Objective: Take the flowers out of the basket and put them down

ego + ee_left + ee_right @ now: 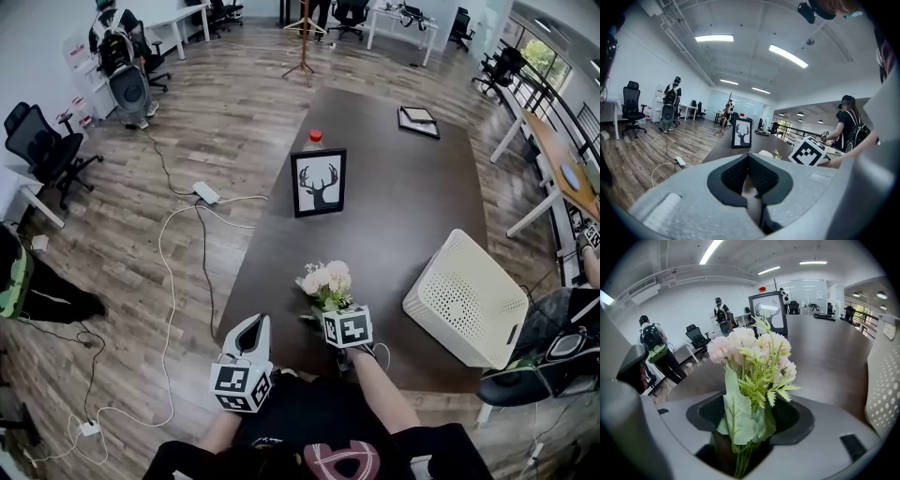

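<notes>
Pink flowers [754, 350] stand between jaws of the right claw [750, 417], spread wide; left claw [747, 160] closed, empty.

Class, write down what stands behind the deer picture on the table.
A bottle with a red cap stands behind the deer picture; only its top shows above the frame. The picture covers the rest, so its contents cannot be seen.

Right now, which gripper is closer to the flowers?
The right one. The flowers stand between the open fingers of the right gripper. The left gripper is off to their left, not touching them, near the table's edge.
</notes>
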`<action>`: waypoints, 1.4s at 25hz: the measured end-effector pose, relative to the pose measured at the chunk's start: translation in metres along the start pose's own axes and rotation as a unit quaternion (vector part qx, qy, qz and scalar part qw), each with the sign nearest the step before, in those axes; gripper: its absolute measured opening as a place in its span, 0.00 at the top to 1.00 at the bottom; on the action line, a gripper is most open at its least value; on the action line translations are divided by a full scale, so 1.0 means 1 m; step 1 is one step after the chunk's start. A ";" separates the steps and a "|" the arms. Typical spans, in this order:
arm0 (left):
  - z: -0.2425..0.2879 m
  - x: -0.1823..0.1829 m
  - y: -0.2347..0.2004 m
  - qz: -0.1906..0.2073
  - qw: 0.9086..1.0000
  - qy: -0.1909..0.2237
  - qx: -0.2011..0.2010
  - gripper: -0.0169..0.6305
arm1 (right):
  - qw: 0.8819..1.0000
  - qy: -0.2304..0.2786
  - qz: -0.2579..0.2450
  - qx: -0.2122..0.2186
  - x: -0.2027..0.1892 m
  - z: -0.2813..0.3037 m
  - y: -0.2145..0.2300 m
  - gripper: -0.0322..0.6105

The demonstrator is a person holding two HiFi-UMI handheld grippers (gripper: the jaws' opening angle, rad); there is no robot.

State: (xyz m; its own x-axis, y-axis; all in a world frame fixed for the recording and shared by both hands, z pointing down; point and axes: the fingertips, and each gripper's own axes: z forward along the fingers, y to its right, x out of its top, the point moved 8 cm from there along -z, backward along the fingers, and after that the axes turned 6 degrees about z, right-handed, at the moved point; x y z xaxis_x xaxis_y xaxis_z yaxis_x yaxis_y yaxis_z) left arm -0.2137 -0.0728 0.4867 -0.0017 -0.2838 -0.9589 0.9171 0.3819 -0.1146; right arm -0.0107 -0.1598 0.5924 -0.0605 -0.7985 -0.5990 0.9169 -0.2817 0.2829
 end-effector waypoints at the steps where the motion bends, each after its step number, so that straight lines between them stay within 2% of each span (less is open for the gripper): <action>1: 0.000 0.000 0.000 0.000 1.000 0.000 0.000 0.96 | 1.000 0.003 0.001 0.002 0.001 -0.002 0.000 0.48; 9: 0.000 0.000 0.000 -0.005 1.000 0.005 -0.003 0.96 | 1.000 0.025 0.007 0.014 0.005 -0.019 -0.005 0.43; 13: 0.000 -0.001 0.000 -0.008 1.000 0.008 -0.005 0.96 | 0.999 0.039 -0.011 0.008 0.005 -0.028 -0.009 0.42; 17: 0.000 -0.001 0.000 -0.007 1.000 0.010 -0.010 0.96 | 0.998 0.061 -0.006 0.007 0.008 -0.039 -0.011 0.41; 21: -0.002 0.000 0.002 -0.009 1.000 0.012 -0.012 0.96 | 0.997 0.075 -0.033 -0.007 0.007 -0.052 -0.016 0.41; 28: -0.005 0.000 0.006 -0.004 1.000 0.016 -0.018 0.96 | 0.993 0.115 -0.033 -0.019 0.006 -0.075 -0.021 0.41; 35: -0.006 0.000 0.011 0.001 1.000 0.015 -0.027 0.96 | 0.988 0.151 -0.030 0.000 0.005 -0.099 -0.029 0.41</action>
State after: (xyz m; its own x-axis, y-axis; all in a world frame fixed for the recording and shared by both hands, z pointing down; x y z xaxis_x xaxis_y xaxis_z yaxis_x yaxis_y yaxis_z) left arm -0.2057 -0.0630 0.4842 -0.0126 -0.2574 -0.9662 0.8939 0.4300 -0.1263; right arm 0.0010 -0.1026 0.5071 0.0053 -0.5849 -0.8111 0.9155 -0.3235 0.2393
